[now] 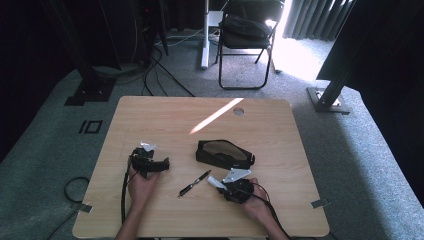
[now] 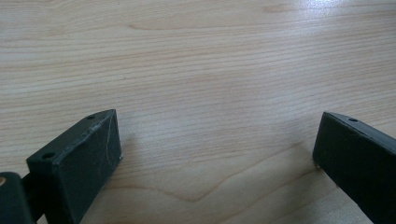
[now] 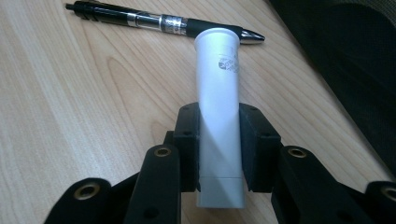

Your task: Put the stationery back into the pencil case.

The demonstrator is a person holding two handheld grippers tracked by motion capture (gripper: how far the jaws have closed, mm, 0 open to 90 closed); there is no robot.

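right gripper sits at bottom centre of its own view, both black jaws pinching a white tube btwn the pads. tube runs up the middle of the frame, its far end almost reaching a black pen lying across the top, tip pointing to the right; can't tell if tube & pen touch. dark pouch takes the upper right corner of that view.

in high view, right gripper is lower centre-right w/ the tube's white end poking up-left toward the pen, which lies diagonal at lower centre. pouch is just above, mid frame, lying flat on the table.

left gripper is at lower left of the high view, held in a hand. in its own view the left gripper has 2 jaws spread wide, 1 at each lower corner, bare wood btwn them, nothing gripped.
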